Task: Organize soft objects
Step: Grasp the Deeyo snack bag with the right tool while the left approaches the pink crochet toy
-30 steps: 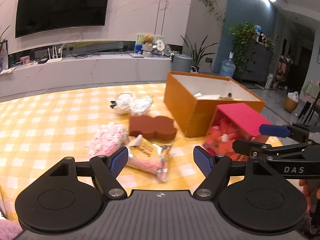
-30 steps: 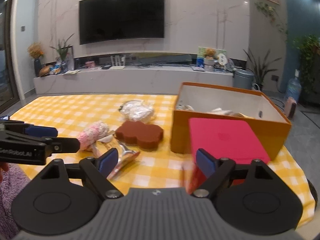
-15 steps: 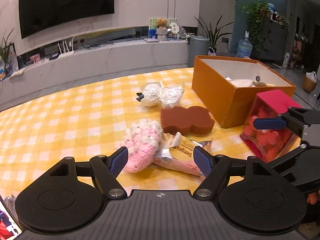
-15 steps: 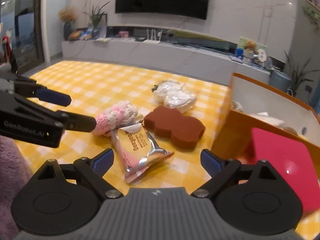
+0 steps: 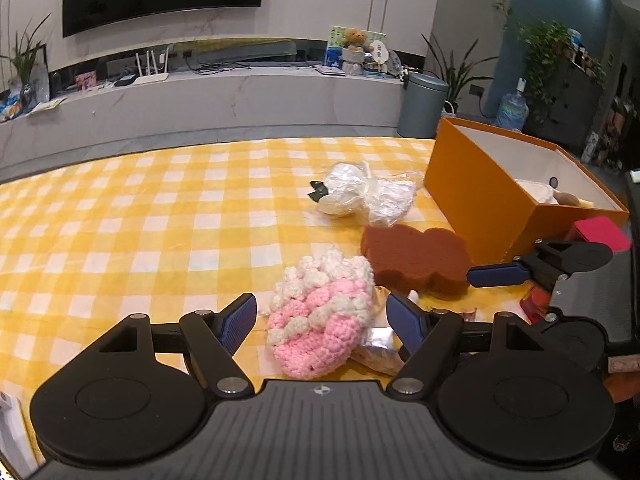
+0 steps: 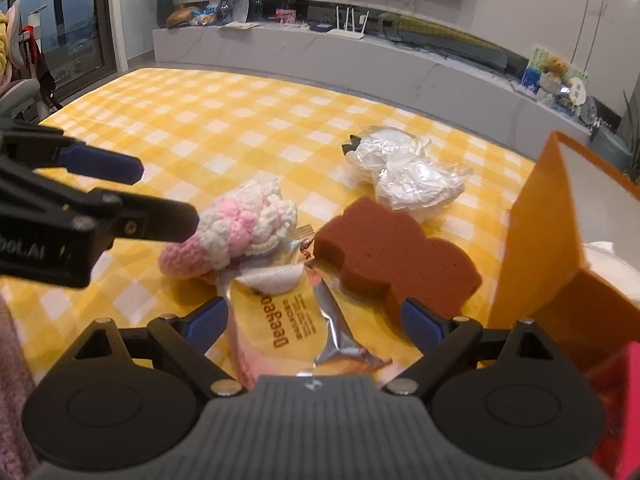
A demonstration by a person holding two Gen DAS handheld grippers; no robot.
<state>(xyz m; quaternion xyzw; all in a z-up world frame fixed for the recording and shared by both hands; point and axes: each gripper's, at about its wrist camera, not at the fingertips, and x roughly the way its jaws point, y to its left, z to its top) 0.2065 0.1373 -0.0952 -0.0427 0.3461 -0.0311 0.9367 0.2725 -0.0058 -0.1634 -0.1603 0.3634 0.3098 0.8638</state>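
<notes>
A pink and white crocheted toy (image 5: 320, 312) lies on the yellow checked cloth between the wide-apart fingers of my left gripper (image 5: 322, 316), which is open; its pads stand clear of the toy. A foil snack packet (image 6: 280, 320) lies between the spread fingers of my right gripper (image 6: 316, 320), also open. The brown sponge (image 6: 392, 256) sits just beyond, right of the toy (image 6: 240, 228). Behind them rests a clear plastic bundle with white stuff (image 6: 404, 168). The orange box (image 5: 516, 188) stands open at the right.
A red container (image 5: 596, 232) stands beside the orange box, partly hidden by the right gripper's finger (image 5: 500, 274). The left gripper's fingers (image 6: 100, 160) reach in from the left in the right wrist view. Bare checked cloth (image 5: 120, 216) spreads to the left. A grey TV bench runs behind the table.
Both grippers moved left and lower toward the pile: the left from the packet onto the crocheted toy, the right away from the red container onto the snack packet.
</notes>
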